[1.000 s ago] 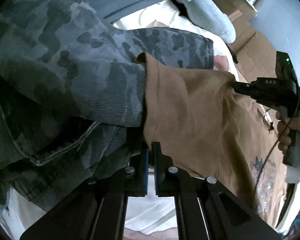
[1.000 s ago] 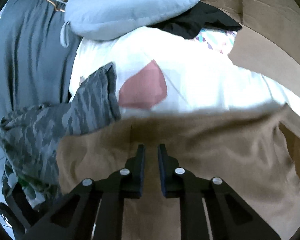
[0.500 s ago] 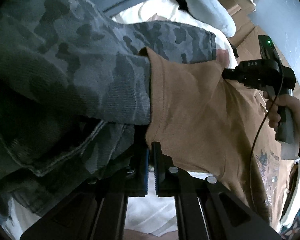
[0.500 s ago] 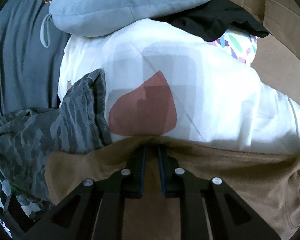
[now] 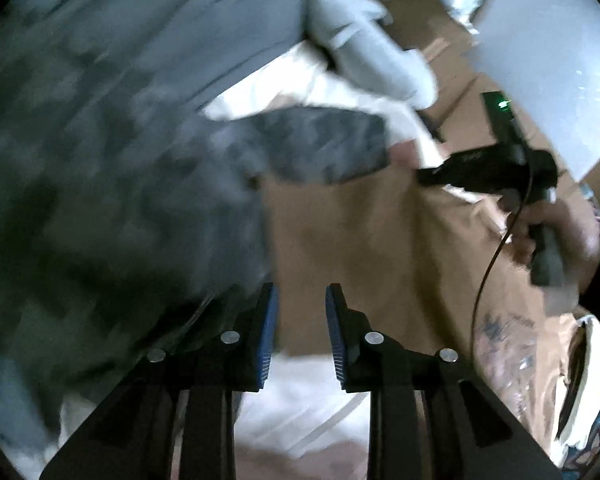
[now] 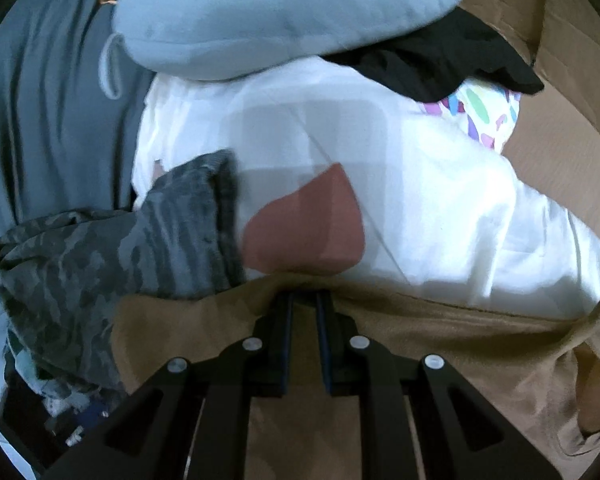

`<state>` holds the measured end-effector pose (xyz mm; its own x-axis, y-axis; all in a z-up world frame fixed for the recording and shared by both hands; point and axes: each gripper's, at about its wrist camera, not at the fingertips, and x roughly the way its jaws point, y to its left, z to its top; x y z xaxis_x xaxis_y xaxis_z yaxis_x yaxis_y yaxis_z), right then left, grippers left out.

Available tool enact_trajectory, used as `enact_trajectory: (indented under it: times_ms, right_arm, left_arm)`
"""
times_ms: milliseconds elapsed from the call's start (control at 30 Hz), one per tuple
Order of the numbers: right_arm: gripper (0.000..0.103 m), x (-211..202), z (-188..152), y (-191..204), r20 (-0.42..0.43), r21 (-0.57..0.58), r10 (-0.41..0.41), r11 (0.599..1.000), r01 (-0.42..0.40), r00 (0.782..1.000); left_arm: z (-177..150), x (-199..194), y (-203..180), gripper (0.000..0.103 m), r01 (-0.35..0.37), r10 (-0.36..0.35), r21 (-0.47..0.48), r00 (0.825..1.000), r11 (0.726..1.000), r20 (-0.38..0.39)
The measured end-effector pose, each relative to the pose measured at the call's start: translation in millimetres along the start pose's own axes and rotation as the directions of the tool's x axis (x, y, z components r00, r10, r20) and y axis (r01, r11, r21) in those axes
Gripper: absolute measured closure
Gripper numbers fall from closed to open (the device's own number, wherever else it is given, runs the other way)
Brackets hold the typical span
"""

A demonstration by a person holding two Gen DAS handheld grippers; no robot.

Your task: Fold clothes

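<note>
A tan T-shirt (image 5: pixel 364 248) with a printed graphic lies spread on the white bed, its left edge against a grey camouflage jacket (image 5: pixel 132 208). My left gripper (image 5: pixel 298 300) is open just above the shirt's near edge, holding nothing. My right gripper (image 6: pixel 303 300) is shut on the shirt's far edge (image 6: pixel 420 320); it also shows in the left wrist view (image 5: pixel 424 174), held by a hand. The camouflage jacket's sleeve (image 6: pixel 148 248) lies to the left of the right gripper.
A white bedsheet (image 6: pixel 420 200) with a reddish patch (image 6: pixel 308 228) lies beyond the shirt. A light-blue pillow (image 6: pixel 280 12), a black garment (image 6: pixel 432 60) and a grey blanket (image 6: pixel 40 112) lie at the back. Cardboard (image 6: pixel 572 132) stands on the right.
My left gripper has opened and let go of the shirt's near edge, and its view is blurred by motion. My right gripper keeps its hold on the far edge.
</note>
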<state>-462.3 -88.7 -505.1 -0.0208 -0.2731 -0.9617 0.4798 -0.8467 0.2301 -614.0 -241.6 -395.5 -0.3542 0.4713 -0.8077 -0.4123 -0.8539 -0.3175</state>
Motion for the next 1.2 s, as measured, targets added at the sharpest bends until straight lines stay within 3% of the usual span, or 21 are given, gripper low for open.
enact_trajectory:
  times_ms: [200, 433, 733, 1000, 1100, 1200]
  right_arm:
    - [0.091, -6, -6, 1, 0.016, 0.006, 0.007, 1.000, -0.008, 1.000]
    - [0.091, -19, -20, 1, 0.064, 0.010, -0.012, 1.000, 0.012, 0.998]
    - [0.091, -8, -20, 1, 0.080, -0.014, 0.040, 0.999, -0.039, 0.996]
    - [0.091, 16, -11, -7, 0.049, 0.049, 0.012, 0.999, -0.014, 0.999]
    - [0.091, 13, -13, -8, 0.054, 0.096, 0.011, 0.995, -0.016, 0.998]
    - [0.079, 1, -24, -5, 0.074, 0.123, 0.027, 0.992, -0.037, 0.997]
  left_arm:
    - [43, 48, -36, 0.078, 0.102, -0.104, 0.054, 0.994, 0.993, 0.027]
    - [70, 106, -71, 0.078, 0.165, -0.164, 0.095, 0.986, 0.982, -0.018]
    - [80, 147, -64, 0.078, 0.097, -0.093, 0.074, 0.994, 0.993, -0.053]
    - [83, 153, -68, 0.078, 0.059, -0.053, 0.085, 0.996, 0.995, -0.071]
    - [84, 141, -69, 0.078, 0.058, -0.054, 0.049, 0.996, 0.997, -0.070]
    - [79, 124, -73, 0.078, 0.048, -0.045, 0.060, 0.997, 0.997, -0.057]
